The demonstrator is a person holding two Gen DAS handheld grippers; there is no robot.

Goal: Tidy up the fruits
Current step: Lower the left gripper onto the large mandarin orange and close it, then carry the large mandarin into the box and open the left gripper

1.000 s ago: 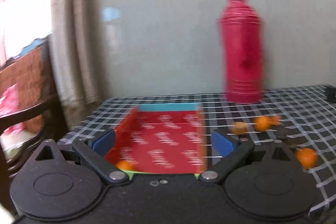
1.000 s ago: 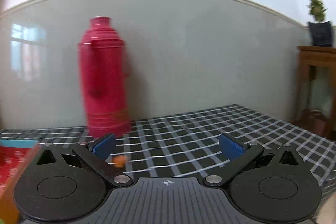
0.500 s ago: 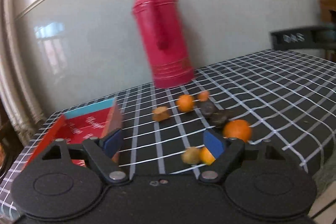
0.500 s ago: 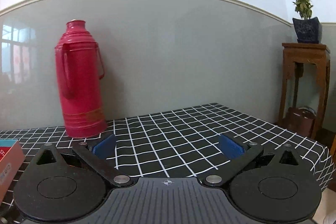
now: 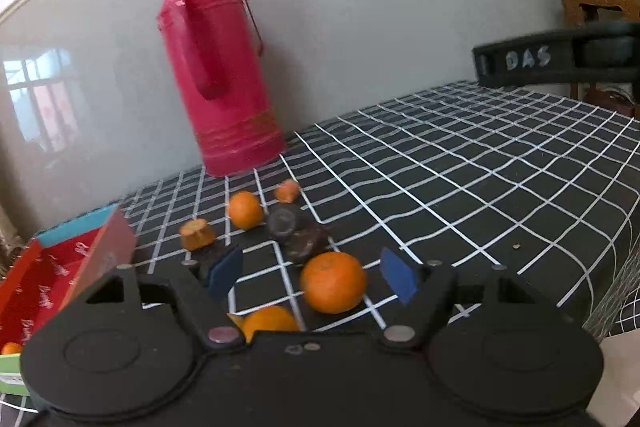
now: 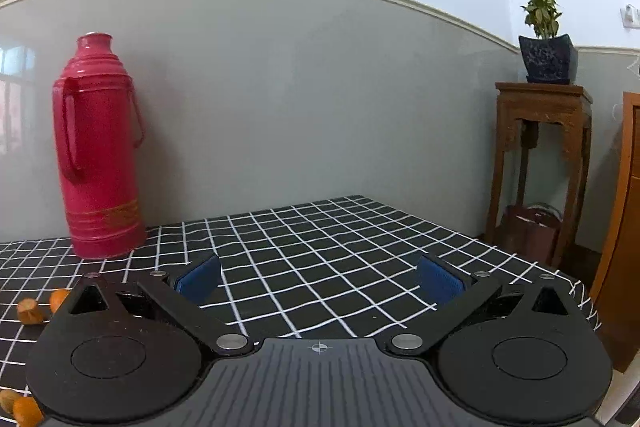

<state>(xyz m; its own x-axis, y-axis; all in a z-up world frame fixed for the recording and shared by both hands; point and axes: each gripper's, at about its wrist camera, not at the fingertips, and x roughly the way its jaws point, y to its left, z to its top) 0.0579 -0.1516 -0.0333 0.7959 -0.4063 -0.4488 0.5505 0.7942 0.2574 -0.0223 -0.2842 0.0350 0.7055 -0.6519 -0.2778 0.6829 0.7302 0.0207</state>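
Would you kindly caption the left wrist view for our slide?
Left gripper closing around an orange on the checked tablecloth, red thermos behind.

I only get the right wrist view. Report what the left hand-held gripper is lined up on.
Observer: A round orange mandarin lies between the blue pads of the left hand-held gripper; its jaws are closing, not yet touching it.
Operator: Say where the container is.
Observer: An open red cardboard box sits to the mandarin's left, with one small orange fruit inside.
Operator: Name anything close behind the mandarin.
Observer: Two dark brown round fruits lie just beyond it.
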